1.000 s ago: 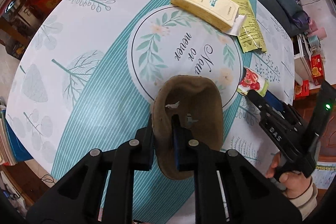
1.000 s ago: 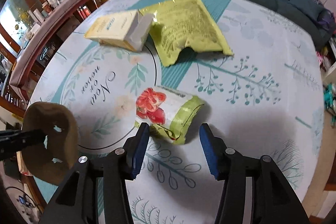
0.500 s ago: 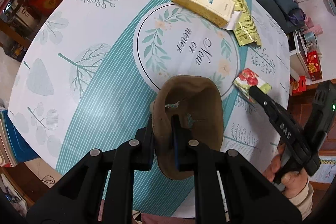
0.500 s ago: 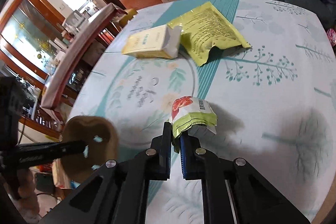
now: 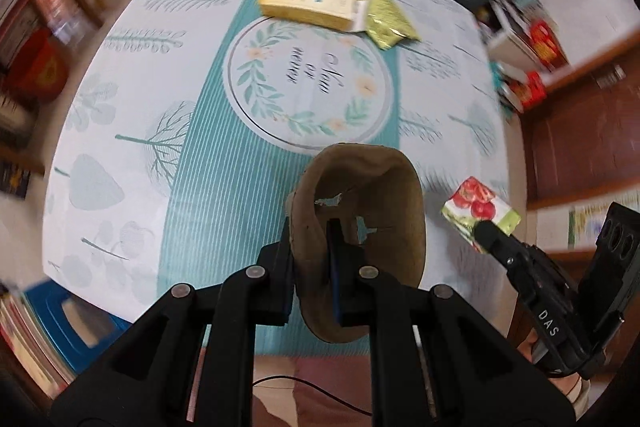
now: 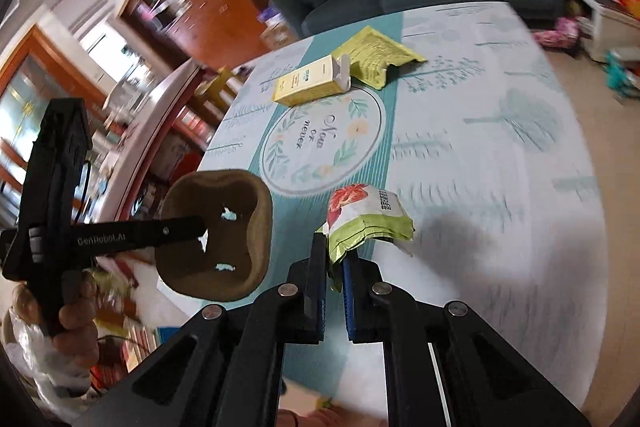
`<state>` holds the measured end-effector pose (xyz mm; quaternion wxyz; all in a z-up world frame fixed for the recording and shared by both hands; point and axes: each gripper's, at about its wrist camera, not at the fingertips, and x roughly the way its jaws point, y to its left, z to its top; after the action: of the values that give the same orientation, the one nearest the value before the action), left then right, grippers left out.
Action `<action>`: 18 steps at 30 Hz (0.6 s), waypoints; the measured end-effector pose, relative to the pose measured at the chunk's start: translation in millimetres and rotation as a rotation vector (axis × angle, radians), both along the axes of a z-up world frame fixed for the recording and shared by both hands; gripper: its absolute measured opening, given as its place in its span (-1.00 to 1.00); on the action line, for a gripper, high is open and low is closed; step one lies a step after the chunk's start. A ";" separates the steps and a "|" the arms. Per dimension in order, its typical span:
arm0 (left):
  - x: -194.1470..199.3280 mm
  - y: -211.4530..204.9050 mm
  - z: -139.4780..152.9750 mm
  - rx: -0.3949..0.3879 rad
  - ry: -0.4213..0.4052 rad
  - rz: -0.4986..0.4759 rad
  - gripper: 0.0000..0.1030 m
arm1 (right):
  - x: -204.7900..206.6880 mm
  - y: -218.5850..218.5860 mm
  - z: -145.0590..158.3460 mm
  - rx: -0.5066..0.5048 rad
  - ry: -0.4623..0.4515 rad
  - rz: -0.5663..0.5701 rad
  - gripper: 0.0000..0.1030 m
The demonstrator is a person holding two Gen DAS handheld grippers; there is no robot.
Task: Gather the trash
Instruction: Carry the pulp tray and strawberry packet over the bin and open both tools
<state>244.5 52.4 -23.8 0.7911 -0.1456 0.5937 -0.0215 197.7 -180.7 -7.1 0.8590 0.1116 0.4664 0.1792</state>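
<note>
The right tongs (image 6: 334,273) pinch the strawberry-print wrapper (image 6: 366,219) by its near edge, lifted clear of the worktop (image 6: 500,155). Just to its left hangs the brown pulp cup holder (image 6: 216,231), clamped by its rim in the left tongs (image 5: 309,255), hollow side facing the wrapper.

Black fingers (image 6: 316,279); blue pads; silver screws; "GenRobot.AI" lettering.

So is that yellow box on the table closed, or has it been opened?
Opened. The yellow box lies flat on the table, and the white flap at its end sticks out loose beside the green packet.
</note>
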 end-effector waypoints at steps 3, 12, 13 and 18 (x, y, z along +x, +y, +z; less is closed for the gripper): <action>-27.3 3.1 14.5 -0.005 -0.033 -0.119 -0.79 | -58.2 17.9 6.6 -0.005 -0.026 -0.083 -0.86; -122.1 14.1 21.1 -0.018 -0.053 -0.386 -0.79 | -198.5 81.1 -2.5 -0.047 -0.007 -0.199 -0.86; -128.9 15.0 19.3 -0.021 -0.041 -0.401 -0.79 | -208.1 84.0 -3.6 -0.049 -0.004 -0.205 -0.86; -163.6 12.1 14.6 -0.011 -0.018 -0.471 -0.79 | -252.7 88.6 -10.3 -0.058 0.022 -0.241 -0.86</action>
<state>81.0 64.6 -9.2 0.7689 -0.0071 0.6039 -0.2099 -55.0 -92.1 -17.5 0.8720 0.1439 0.4641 0.0600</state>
